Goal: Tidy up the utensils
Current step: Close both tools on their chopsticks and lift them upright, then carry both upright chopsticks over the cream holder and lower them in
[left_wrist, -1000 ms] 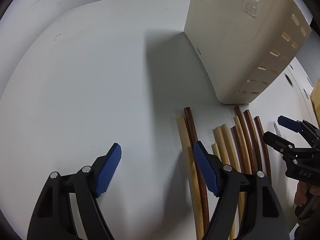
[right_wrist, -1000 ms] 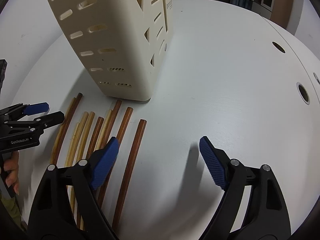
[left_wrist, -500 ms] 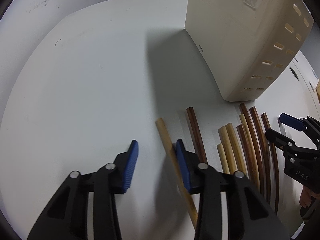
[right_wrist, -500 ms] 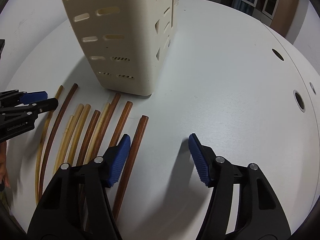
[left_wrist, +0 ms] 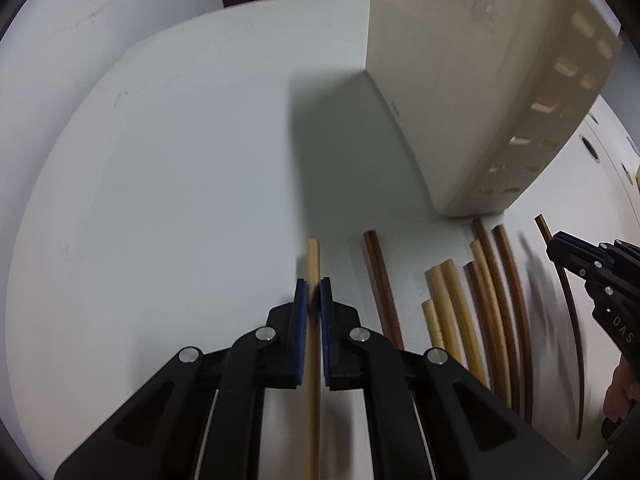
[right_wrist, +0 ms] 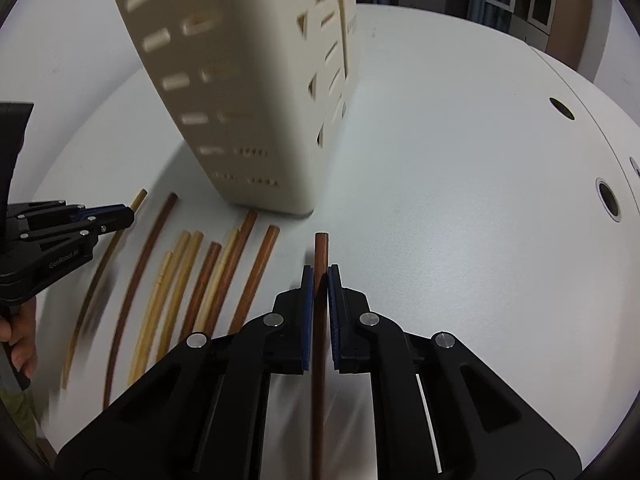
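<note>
Several light and dark wooden chopsticks (left_wrist: 472, 304) lie in a row on the white table in front of a cream slotted utensil holder (left_wrist: 472, 92). My left gripper (left_wrist: 313, 292) is shut on a light wooden chopstick (left_wrist: 313, 256), left of the row. My right gripper (right_wrist: 319, 280) is shut on a dark brown chopstick (right_wrist: 321, 248), right of the row (right_wrist: 208, 280). The holder (right_wrist: 240, 92) stands just behind both. Each gripper shows in the other's view: the right one (left_wrist: 560, 246) and the left one (right_wrist: 124, 216).
The white table (left_wrist: 180, 160) extends to the left of the holder and has round holes (right_wrist: 608, 200) at its right side. A wall stands behind the table at the left. A hand (right_wrist: 20, 328) holds the left gripper's handle.
Both grippers went from open to shut, each closing on one chopstick at the outer end of the row. The held chopsticks now stand apart from the row.
</note>
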The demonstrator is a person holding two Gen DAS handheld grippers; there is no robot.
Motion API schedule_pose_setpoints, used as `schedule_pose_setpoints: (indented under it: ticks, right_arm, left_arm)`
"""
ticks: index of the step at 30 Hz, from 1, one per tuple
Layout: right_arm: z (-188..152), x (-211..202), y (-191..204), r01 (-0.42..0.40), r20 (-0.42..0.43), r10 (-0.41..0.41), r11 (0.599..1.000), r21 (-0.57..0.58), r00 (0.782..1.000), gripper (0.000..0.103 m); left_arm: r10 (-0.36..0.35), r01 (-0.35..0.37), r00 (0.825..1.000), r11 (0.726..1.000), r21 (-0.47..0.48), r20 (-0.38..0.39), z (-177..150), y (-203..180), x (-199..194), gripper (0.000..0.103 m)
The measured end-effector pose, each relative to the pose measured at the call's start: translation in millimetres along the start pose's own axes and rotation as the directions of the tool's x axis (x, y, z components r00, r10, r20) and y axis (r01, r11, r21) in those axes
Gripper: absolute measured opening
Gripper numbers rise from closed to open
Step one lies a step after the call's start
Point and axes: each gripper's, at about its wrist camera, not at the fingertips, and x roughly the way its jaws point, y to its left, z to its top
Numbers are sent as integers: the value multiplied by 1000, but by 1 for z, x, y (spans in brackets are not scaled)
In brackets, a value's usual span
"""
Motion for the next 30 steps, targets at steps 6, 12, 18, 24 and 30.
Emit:
schedule_pose_setpoints:
  ticks: [6, 12, 18, 24, 30]
  right_arm:
    - [6, -42, 4, -29, 127, 28, 1000, 8, 991, 7]
    - [14, -79, 6, -30, 252, 34, 999, -20, 967, 7]
    - [32, -106, -2, -48, 350, 56, 998, -33, 935, 6]
    - [50, -135, 5, -87, 429, 100, 995, -51, 898, 6]
    - [63, -150, 12, -69, 494, 98, 995, -76, 864, 6]
  left_arm:
    - [-13, 14, 990, 1000, 1, 142, 0, -10, -54, 6]
    - [-33, 36, 961, 999, -8, 274, 0, -19, -95, 6]
    - [-60, 70, 926, 997, -13, 374, 7, -25, -120, 6]
    - [-89, 101, 876, 995, 1, 473, 16, -38, -135, 6]
    - [-132, 150, 798, 989, 19, 588, 25, -47, -160, 6]
